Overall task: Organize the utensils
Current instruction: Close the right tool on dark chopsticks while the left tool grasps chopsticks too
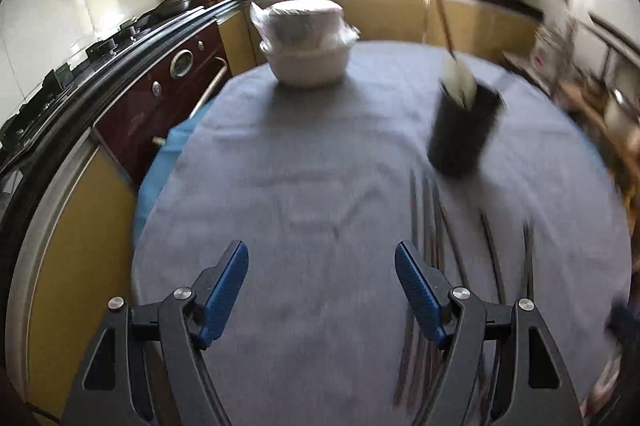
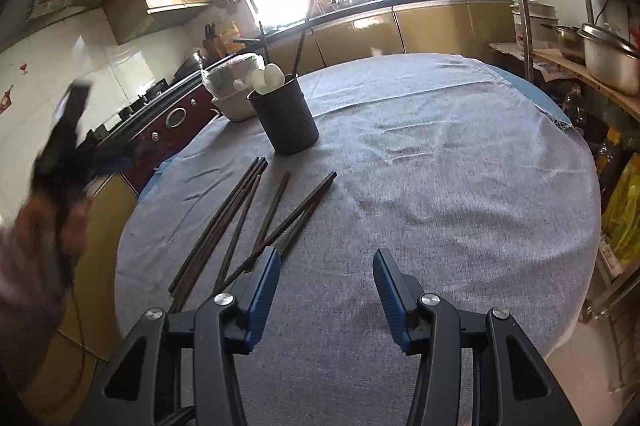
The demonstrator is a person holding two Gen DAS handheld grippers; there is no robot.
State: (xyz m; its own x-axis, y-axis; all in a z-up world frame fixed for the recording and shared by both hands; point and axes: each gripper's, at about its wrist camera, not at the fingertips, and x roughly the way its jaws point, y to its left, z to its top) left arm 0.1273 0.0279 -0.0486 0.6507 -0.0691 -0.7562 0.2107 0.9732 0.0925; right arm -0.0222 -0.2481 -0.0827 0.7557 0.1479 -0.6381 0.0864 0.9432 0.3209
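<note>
Several dark chopsticks (image 2: 248,222) lie loose on the grey cloth, fanned out in front of a dark utensil holder (image 2: 286,115) that holds white spoons (image 2: 267,77) and two upright chopsticks. My right gripper (image 2: 326,260) hovers open and empty just right of the chopsticks' near ends. In the blurred left wrist view my left gripper (image 1: 322,254) is open and empty over bare cloth, with the chopsticks (image 1: 432,250) to its right and the holder (image 1: 464,123) farther right. A hand holding the left gripper shows blurred at the left edge of the right wrist view.
A white bowl wrapped in plastic (image 1: 306,45) stands at the table's far side, left of the holder. The round table (image 2: 460,153) carries a grey cloth over a blue one. A stove and oven (image 1: 176,73) run along the left; shelves with metal pots (image 2: 600,57) stand right.
</note>
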